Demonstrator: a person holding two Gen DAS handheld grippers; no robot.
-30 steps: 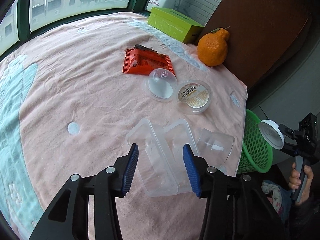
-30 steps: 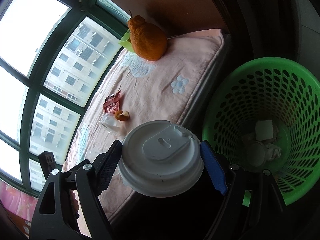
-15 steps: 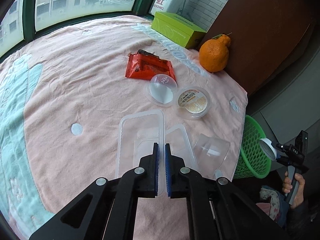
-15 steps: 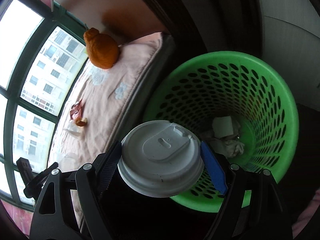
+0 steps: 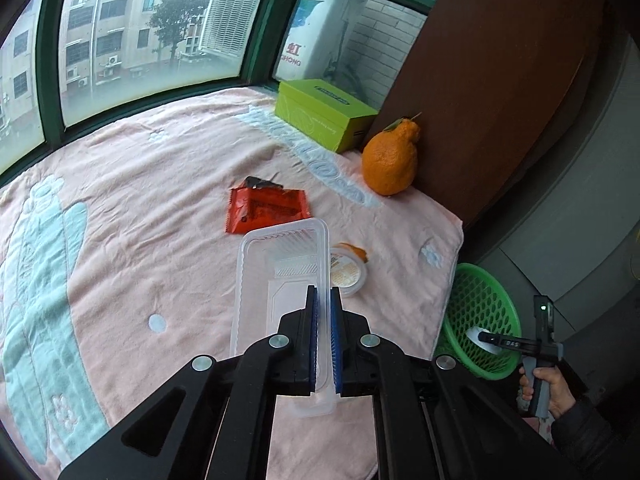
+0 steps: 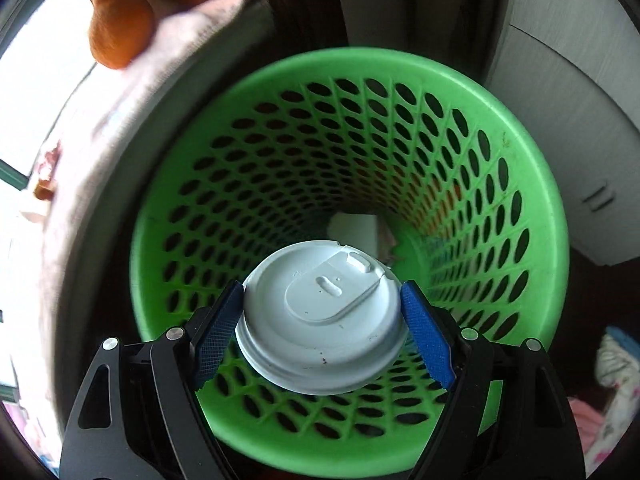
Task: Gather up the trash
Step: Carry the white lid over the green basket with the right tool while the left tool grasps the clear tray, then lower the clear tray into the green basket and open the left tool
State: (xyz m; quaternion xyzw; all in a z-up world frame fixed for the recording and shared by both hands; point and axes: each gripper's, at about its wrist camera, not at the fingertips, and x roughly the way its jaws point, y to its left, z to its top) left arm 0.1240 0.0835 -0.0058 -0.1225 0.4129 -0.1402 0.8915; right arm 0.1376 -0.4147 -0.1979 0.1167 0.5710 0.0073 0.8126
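Black angular frame on the left gripper, silver round screws at the joints, blue ribbed pads. Same build on the right gripper. Bare-skinned hand, dark sleeve, grey handle.

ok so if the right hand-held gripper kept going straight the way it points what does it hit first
Probably the crumpled white paper at the bottom of the green basket; the right hand-held gripper, holding a white cup lid, points down into its mouth. Depth is unclear.
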